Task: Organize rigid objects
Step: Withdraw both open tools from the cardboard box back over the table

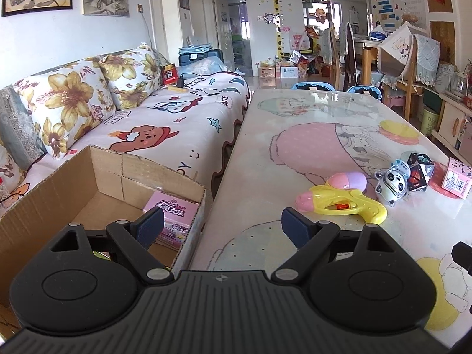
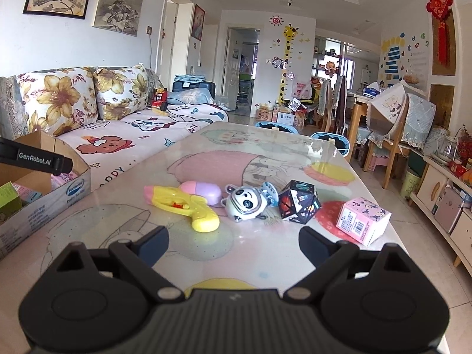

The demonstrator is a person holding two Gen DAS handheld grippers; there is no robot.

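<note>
Four toys lie in a row on the surface (image 2: 309,153) — a yellow water gun (image 2: 183,206), a panda figure (image 2: 246,203), a dark faceted cube (image 2: 298,202) and a pink carton (image 2: 362,221). My left tongs (image 1: 222,224) gape empty beside the cardboard box (image 1: 73,194); my right tongs (image 2: 234,244) hover spread wide, holding nothing.

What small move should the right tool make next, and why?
Probably ease the right tool forward toward the panda toy, the item most directly ahead. Both it and the left tool are open and hold nothing. Four items lie loose on the table, while the cardboard box at the table's left edge already holds some.
</note>
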